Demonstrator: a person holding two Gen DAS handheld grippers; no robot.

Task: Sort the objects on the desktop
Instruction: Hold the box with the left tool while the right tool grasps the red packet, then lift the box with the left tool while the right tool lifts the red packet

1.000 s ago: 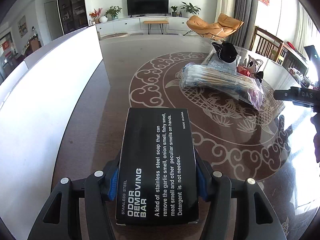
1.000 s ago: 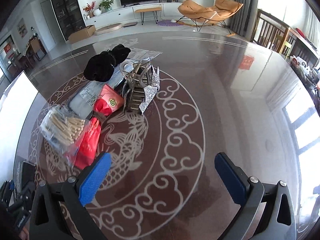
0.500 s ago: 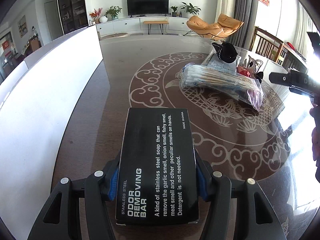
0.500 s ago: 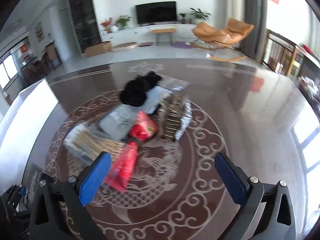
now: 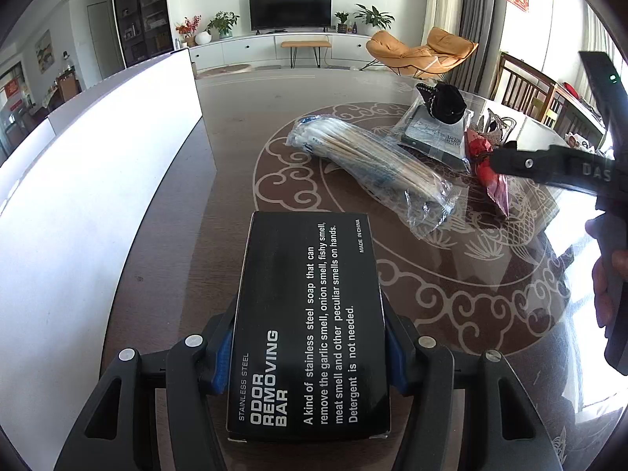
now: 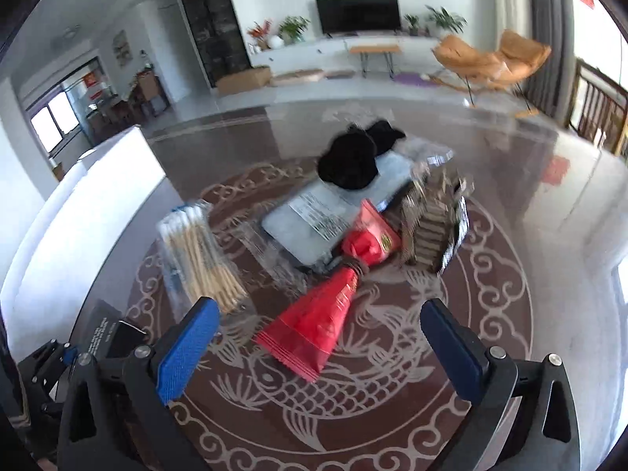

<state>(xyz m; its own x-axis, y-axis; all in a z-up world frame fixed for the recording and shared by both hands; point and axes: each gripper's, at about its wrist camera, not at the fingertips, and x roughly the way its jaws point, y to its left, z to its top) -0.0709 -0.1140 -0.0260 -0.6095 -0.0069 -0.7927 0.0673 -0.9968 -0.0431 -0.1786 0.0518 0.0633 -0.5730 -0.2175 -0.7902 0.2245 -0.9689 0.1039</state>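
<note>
Just ahead of the right gripper (image 6: 318, 347), the red packet (image 6: 314, 324) is lying lengthwise between its wide-open, empty jaws. The left gripper (image 5: 308, 351), farther off, is clamping the black odor-removing-bar box (image 5: 310, 325).

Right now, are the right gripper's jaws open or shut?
Open. The right gripper shows both blue pads spread wide with nothing between them, above the red packet on the table.

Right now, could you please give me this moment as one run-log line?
left gripper: shut on black box | right gripper: open, above red packet
</note>
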